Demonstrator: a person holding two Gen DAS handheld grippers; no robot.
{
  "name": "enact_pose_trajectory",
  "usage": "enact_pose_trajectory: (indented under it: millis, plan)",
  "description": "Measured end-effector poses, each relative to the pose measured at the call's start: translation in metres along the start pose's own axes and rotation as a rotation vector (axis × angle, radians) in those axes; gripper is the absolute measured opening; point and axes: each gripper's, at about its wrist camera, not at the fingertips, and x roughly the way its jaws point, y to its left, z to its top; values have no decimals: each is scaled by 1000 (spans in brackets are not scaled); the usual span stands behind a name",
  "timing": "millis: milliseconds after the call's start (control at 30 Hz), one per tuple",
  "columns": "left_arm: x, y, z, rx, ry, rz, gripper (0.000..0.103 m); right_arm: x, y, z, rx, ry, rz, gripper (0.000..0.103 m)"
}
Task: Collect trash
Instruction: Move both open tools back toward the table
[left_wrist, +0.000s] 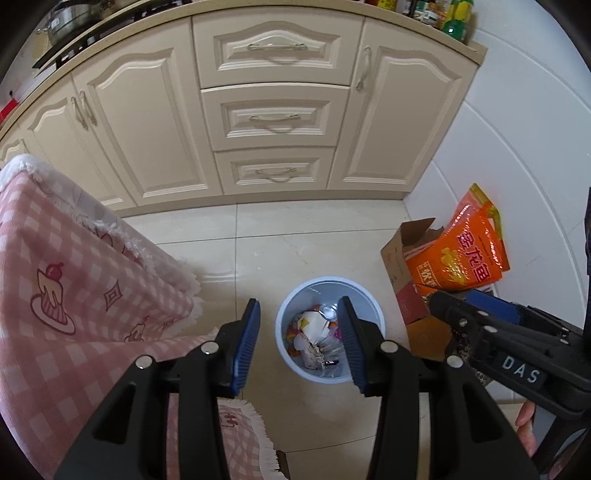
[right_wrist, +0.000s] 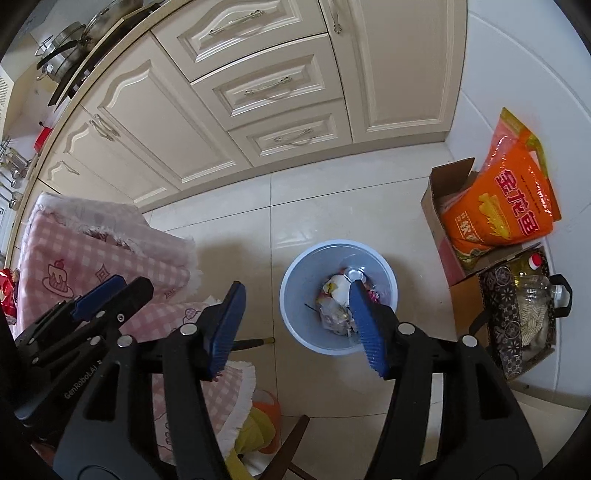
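Both black two-finger grippers tilt steeply down over the round pale-blue plastic bin (left_wrist: 330, 328) of crumpled wrappers, on the tiled floor right of the pink checked tablecloth (left_wrist: 66, 280). The left gripper (left_wrist: 298, 336) and right gripper (right_wrist: 297, 325) stand parted, holding nothing.

We've got both grippers angled steeply down, side by side. Our left gripper (left_wrist: 299, 314) has its blue pads apart with nothing between them. Our right gripper (right_wrist: 297, 299) is spread wider, also holding nothing. A fingertip (left_wrist: 524, 413) peeks in below it.
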Motion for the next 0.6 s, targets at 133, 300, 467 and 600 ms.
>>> enact_pose_trajectory:
  millis: [133,300,467,600]
  plan:
    - [-6,-7,-3,15,-10,-11,43,-7,-2,-5,12,-3,-7,59]
    - [-19,-13,-9,24,-32,-13,43,-21,-2,-13,25,-16,-24,59]
    - [-43,-20,-17,42,-68,-30,43,-41,3,-23,19,-39,-33,59]
    - [-64,-21,-23,55,-99,-24,43,-60,12,-31,15,-70,-47,65]
